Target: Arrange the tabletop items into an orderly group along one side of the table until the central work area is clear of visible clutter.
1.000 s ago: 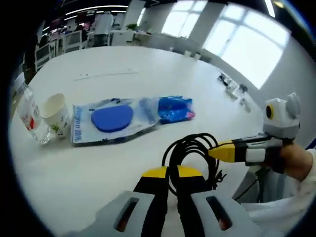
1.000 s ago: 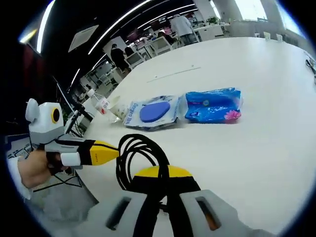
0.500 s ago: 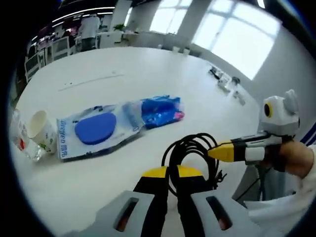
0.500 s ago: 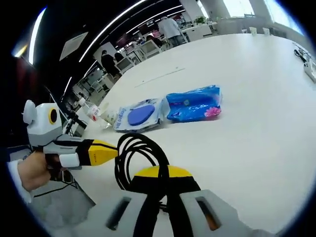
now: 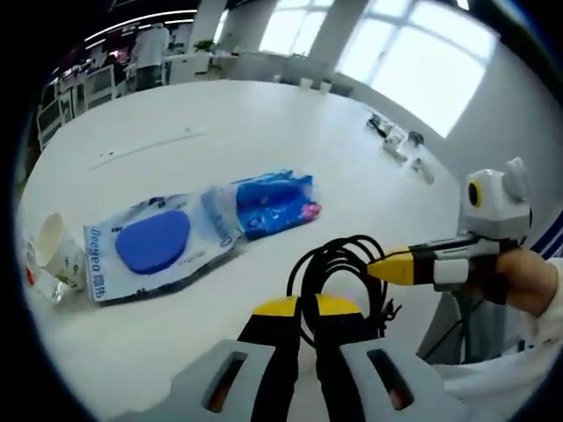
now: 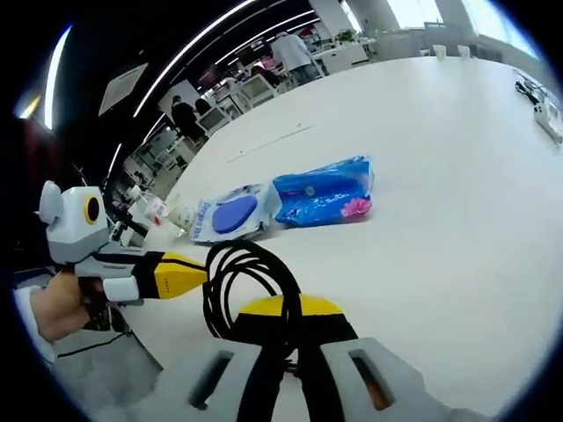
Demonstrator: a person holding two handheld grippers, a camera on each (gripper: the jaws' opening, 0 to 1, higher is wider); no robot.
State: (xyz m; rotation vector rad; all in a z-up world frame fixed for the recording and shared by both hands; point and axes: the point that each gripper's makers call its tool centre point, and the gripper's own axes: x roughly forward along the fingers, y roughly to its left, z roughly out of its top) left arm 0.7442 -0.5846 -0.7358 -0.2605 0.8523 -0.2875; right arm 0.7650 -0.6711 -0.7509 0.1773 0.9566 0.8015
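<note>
White tabletop (image 5: 264, 123) runs wide under bright windows, with an open office and a few people far behind it. Both tongs are clenched on the same coiled black cable (image 5: 339, 272): the left gripper (image 5: 297, 309) pinches the near side of the loops, and the right gripper (image 5: 374, 270), coming in from the right in the left gripper view, bites the far edge of the coil. In the right gripper view the right gripper (image 6: 290, 309) sits on the bundle (image 6: 251, 286) with the left gripper (image 6: 204, 274) entering from the left. Ahead of both jaws, well apart from them, lie a blue packet (image 5: 273, 198) and just beside it a clear pouch holding a blue disc (image 5: 154, 244); further left of the left jaws stands a paper cup (image 5: 54, 251) with a bottle barely visible behind it. The cable looks light and floppy, likely to spring loose, so gripping across several strands together suits it. The packets look soft and crinkly, probably slippery; a pinch at a sealed edge seems best. The cup would crush easily.
</note>
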